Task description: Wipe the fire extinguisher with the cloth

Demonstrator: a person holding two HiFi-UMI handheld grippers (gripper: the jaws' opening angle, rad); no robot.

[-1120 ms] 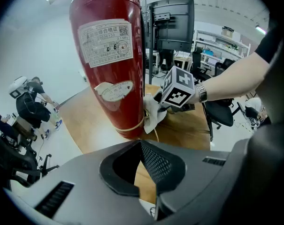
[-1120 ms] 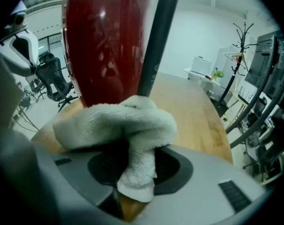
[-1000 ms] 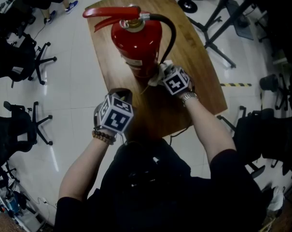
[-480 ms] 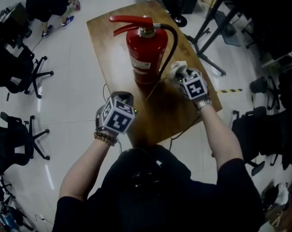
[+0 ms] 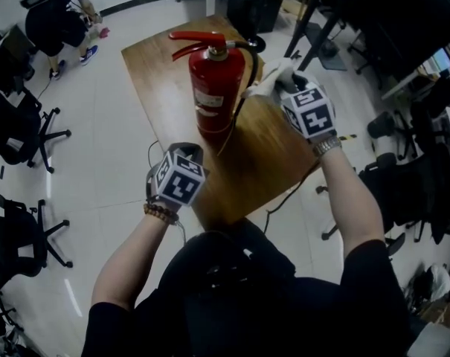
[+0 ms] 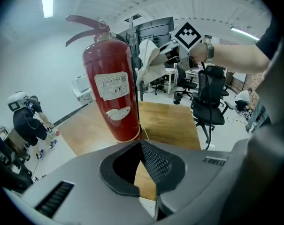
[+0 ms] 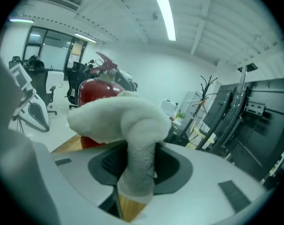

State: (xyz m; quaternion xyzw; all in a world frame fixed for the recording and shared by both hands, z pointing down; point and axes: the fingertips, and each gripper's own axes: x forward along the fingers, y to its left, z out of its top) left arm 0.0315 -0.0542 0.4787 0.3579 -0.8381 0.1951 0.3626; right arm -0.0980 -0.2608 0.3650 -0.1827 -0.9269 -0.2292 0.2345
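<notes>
The red fire extinguisher [image 5: 216, 88] stands upright on the brown wooden bench [image 5: 273, 158]. The floor [image 5: 105, 177] is shiny white, with black chairs [image 5: 20, 129] around. The right hand-held gripper [image 7: 137, 172] squeezes the white cloth [image 5: 268, 82] near the extinguisher's top. The left hand-held gripper [image 6: 141, 161] is closed and empty.

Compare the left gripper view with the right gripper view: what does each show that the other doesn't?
Only the left gripper view: the fire extinguisher whole, with its label, upright on the wooden table; the right gripper up beside its upper body; the left gripper, jaws shut and empty. Only the right gripper view: the right jaws clamped on the white cloth, seen close up. Both: the fire extinguisher, the white cloth and some of the wooden table.
</notes>
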